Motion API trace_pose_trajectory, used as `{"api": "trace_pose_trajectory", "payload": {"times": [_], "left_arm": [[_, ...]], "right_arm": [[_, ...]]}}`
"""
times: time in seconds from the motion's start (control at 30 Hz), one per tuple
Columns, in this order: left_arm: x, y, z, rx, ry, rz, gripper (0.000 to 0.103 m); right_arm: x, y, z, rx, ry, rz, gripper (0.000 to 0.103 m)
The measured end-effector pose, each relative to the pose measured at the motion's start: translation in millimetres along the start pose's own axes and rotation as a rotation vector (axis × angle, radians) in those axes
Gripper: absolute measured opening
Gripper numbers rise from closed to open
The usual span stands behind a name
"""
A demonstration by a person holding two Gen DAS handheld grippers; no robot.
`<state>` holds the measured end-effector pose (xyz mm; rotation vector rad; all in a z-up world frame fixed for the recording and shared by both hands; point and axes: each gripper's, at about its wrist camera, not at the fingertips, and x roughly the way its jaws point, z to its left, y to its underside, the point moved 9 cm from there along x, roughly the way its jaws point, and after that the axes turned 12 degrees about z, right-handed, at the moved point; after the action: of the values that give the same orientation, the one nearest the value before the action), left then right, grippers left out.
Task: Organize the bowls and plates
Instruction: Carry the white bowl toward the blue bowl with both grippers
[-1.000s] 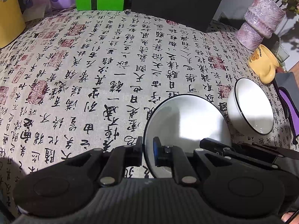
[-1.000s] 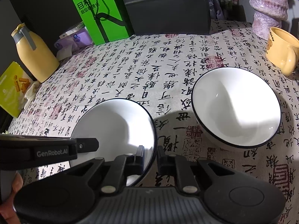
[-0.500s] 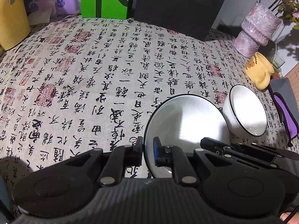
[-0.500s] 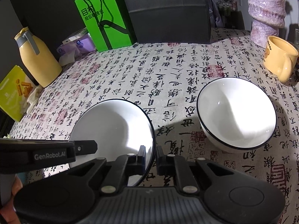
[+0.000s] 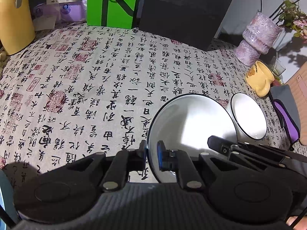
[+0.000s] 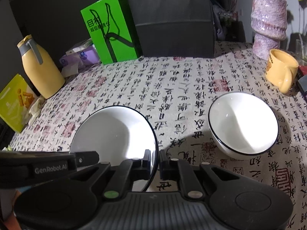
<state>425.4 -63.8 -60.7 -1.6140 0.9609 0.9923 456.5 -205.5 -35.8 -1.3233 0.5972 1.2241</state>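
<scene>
Both hands had risen since the earlier frames: the calligraphy-print tablecloth [image 6: 134,88] sat farther below and more of the back clutter showed. We noted the shallow white plate with a thin dark rim [image 6: 115,134] lifted clear of the cloth, its shadow thrown to its right. Our left gripper [image 5: 151,157] was clamped on the plate's left rim, one finger inside, one outside. Our right gripper [image 6: 155,163] pinched the opposite rim the same way, jaws nearly together on the thin edge. So we carried one plate between two grips.

The deep white bowl with a dark rim [image 6: 243,122] stood upright on the cloth, apart from the plate and to its right, near the yellow mug [image 6: 280,67]. Nothing was stacked in it or under it.

We judged the task barely begun: one piece lifted, none placed, and the bowl untouched. No other plates or bowls showed in either view. Left to do, as we read it: set the plate down at its chosen spot, then bring bowl and plate together, likely bowl on plate. Where that spot lay, we could not tell.
</scene>
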Motion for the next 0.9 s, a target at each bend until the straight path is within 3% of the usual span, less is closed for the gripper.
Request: {"api": "trace_pose_trajectory", "payload": {"times": [0.9], "left_arm": [[-56, 28, 55, -0.033, -0.032, -0.077, 0.011]], "right_arm": [[-24, 17, 76, -0.060, 0.004, -0.066, 0.008]]}}
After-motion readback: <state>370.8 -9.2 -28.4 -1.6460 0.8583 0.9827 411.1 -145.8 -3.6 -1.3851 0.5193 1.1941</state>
